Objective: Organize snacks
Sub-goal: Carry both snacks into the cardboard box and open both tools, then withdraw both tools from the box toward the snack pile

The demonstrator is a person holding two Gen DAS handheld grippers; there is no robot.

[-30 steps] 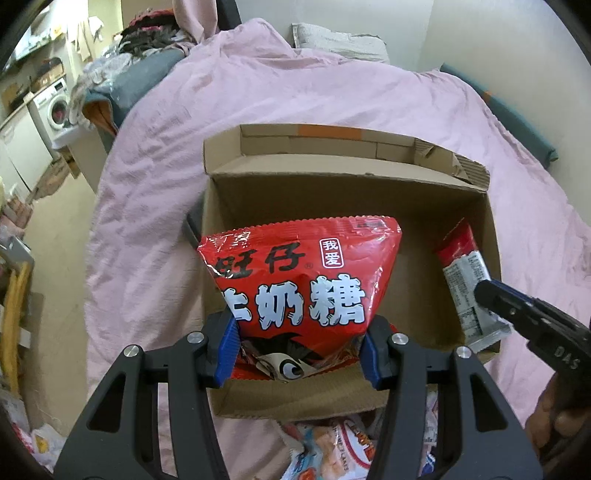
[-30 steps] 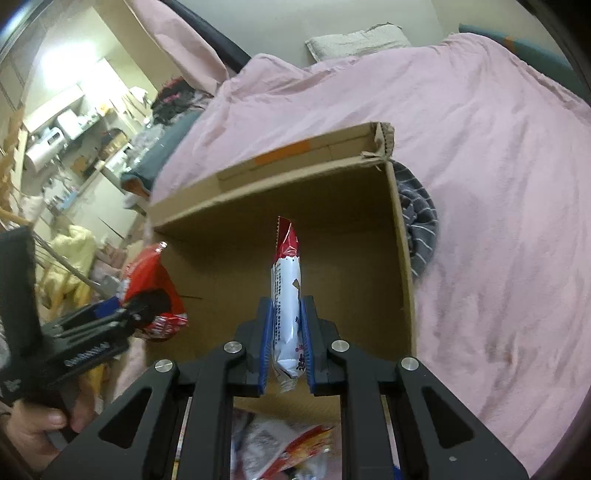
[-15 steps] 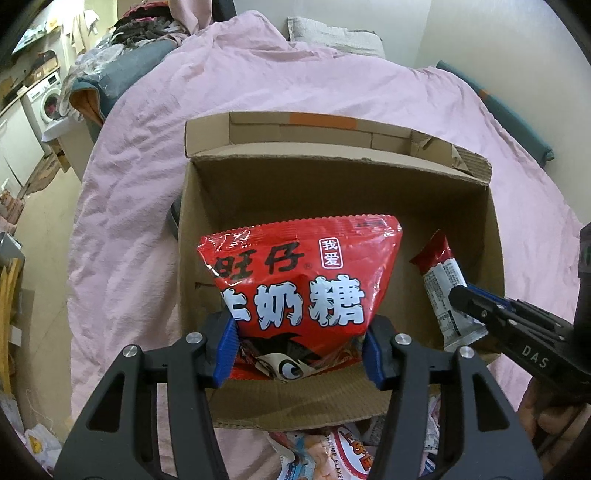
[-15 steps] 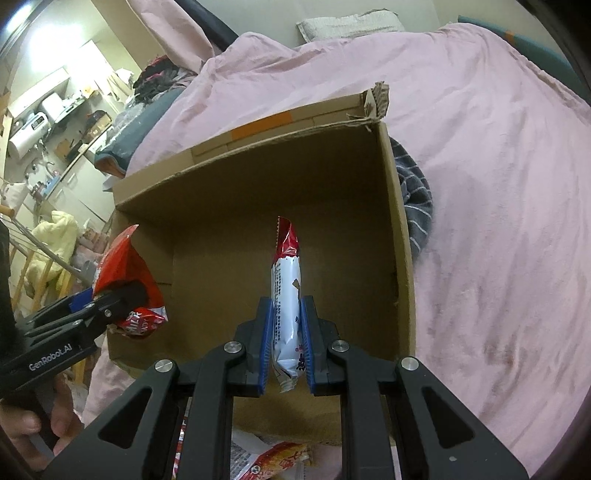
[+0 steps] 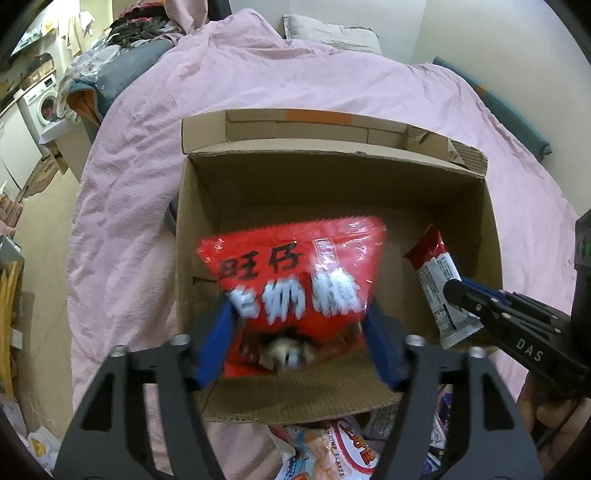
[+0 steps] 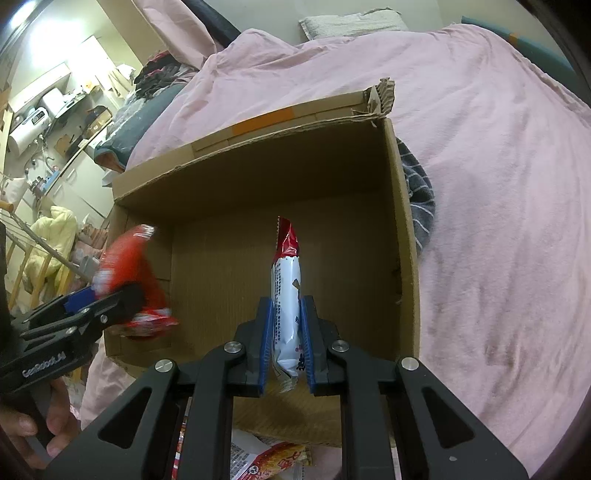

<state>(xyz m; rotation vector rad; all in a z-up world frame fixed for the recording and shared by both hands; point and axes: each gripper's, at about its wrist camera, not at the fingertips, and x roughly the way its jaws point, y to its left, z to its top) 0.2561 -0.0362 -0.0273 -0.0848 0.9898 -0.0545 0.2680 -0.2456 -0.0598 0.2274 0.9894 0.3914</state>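
Note:
An open cardboard box lies on a pink duvet. Over its left half, my left gripper has its jaws opening. Between them a red candy bag with white lettering shows blurred, slipping free of the blue pads. Over the box's right half, my right gripper is shut on a white snack bar with a red top, held upright above the box floor.
Several loose snack packets lie in front of the box's near wall. A grey striped cloth sticks out under the box's right side. A pillow sits at the far end of the duvet.
The left jaws have spread wider and the red bag, sharp before, is now blurred and loose between them. The right gripper still clamps the snack bar over the box.

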